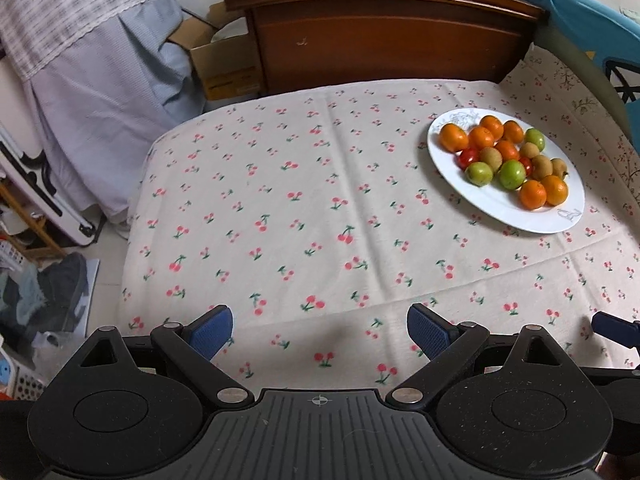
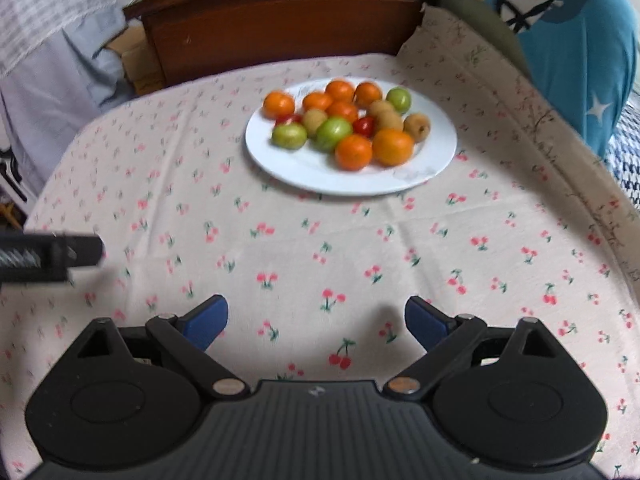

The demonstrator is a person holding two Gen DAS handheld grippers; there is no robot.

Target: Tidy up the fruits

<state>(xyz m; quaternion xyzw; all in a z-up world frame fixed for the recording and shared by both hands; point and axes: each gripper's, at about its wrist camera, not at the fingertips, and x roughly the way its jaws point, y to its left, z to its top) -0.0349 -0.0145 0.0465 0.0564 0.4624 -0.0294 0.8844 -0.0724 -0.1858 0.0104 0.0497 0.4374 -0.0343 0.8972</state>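
We hold the left gripper [image 1: 320, 330] low over the cherry-print cloth [image 1: 280, 208] on the table, jaws spread wide, nothing between them. The right gripper [image 2: 316, 322] is likewise spread and empty. The white plate [image 2: 304, 168] sits on the cloth well ahead of both grippers, to the right in the left wrist view. It carries the fruits: orange ones [image 2: 354, 152], green ones [image 2: 334, 133], brown ones [image 2: 417, 127] and small red ones [image 2: 365, 125], touching in one cluster.
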